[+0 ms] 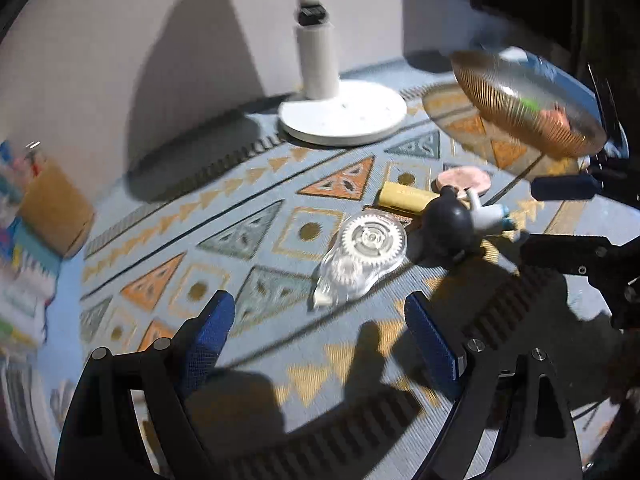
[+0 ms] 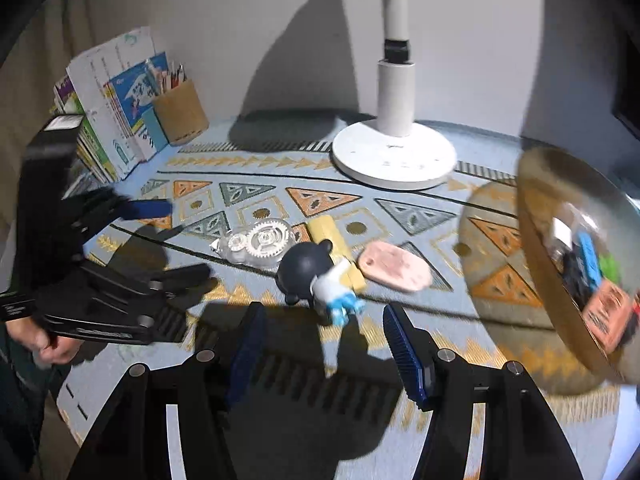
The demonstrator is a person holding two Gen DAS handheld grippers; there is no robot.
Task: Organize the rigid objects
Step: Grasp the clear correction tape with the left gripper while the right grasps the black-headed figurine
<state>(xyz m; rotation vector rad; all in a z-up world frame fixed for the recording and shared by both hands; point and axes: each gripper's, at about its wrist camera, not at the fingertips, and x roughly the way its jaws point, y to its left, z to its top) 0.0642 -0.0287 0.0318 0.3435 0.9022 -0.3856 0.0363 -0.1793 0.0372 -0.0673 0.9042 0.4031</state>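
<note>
A clear correction-tape dispenser [image 1: 362, 258] [image 2: 256, 242], a yellow block [image 1: 406, 197] [image 2: 334, 242], a black-headed toy figure [image 1: 460, 222] [image 2: 316, 276] and a pink flat piece [image 1: 463, 180] [image 2: 394, 266] lie together on the patterned mat. A clear ribbed bowl [image 1: 524, 102] [image 2: 576, 256] with several small items stands tilted at the right. My left gripper [image 1: 320, 336] is open and empty, just short of the tape dispenser; it also shows in the right wrist view [image 2: 168, 240]. My right gripper [image 2: 322, 342] is open and empty, just short of the toy figure.
A white lamp base [image 1: 342, 114] [image 2: 394, 156] stands at the back of the mat. A brown pen cup [image 2: 180, 114] [image 1: 54, 216] and upright books [image 2: 116, 108] stand at the far left by the wall.
</note>
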